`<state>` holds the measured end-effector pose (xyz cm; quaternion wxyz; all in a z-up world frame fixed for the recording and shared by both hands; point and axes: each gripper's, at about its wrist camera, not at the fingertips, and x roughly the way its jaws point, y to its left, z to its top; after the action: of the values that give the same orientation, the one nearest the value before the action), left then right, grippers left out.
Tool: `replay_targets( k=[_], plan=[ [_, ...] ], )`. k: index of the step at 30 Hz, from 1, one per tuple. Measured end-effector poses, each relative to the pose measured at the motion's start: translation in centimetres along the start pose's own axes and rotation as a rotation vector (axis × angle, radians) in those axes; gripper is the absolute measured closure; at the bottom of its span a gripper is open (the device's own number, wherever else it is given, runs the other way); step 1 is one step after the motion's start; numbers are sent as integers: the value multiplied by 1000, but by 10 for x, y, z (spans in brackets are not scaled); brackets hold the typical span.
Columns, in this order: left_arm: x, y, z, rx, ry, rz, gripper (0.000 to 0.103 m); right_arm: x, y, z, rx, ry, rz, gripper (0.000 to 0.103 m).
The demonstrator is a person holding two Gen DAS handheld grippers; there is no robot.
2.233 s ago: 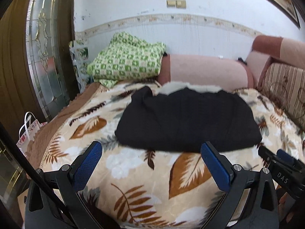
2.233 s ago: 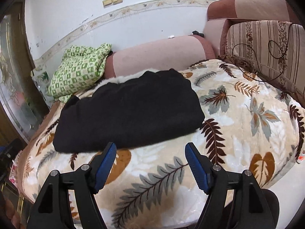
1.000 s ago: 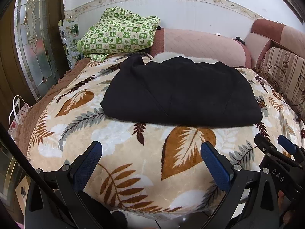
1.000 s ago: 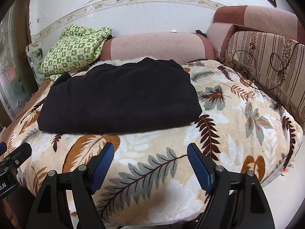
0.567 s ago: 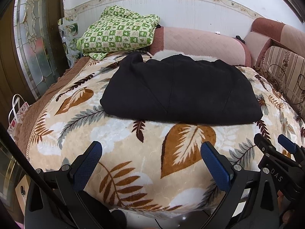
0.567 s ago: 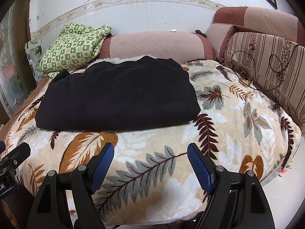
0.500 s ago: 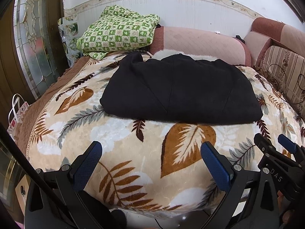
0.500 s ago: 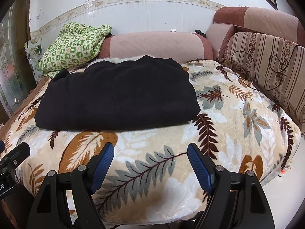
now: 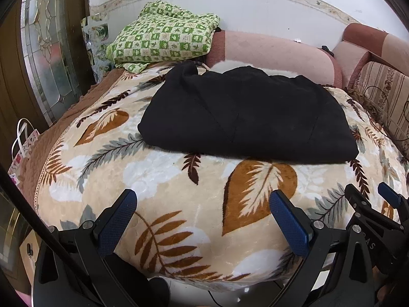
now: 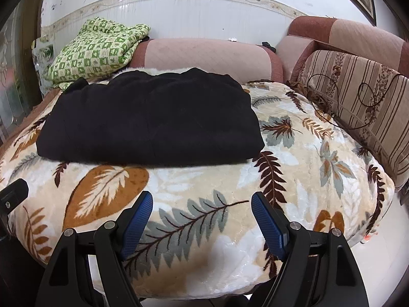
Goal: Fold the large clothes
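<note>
A black garment lies folded into a thick rectangle on a leaf-patterned blanket; a bit of white fur lining shows at its far edge. My left gripper hangs open over the blanket's near edge, well short of the garment, with nothing between its blue pads. Open and empty too, my right gripper hovers at the near edge in front of the garment's right half. The right gripper's fingers show at the lower right of the left wrist view.
A green checked quilt is piled at the back left against a pink backrest. A striped cushion with a dark cable lines the right side. A glass door and a paper bag stand at the left.
Both grippers have pulled back toward the blanket's near edge and risen a little, so the garment sits farther off. The garment itself has not moved. Both stayed open.
</note>
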<state>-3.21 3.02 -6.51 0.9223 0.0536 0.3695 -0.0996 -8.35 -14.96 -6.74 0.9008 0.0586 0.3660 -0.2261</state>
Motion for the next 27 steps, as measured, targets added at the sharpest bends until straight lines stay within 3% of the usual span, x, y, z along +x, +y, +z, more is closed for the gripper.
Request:
replay_targets(
  k=[16, 27],
  plan=[
    [10, 1, -2, 5, 29, 8, 0, 9, 3, -5, -26, 25, -3, 19],
    [13, 3, -4, 13, 35, 24, 0, 3, 1, -3, -7, -18, 1, 16]
  ],
)
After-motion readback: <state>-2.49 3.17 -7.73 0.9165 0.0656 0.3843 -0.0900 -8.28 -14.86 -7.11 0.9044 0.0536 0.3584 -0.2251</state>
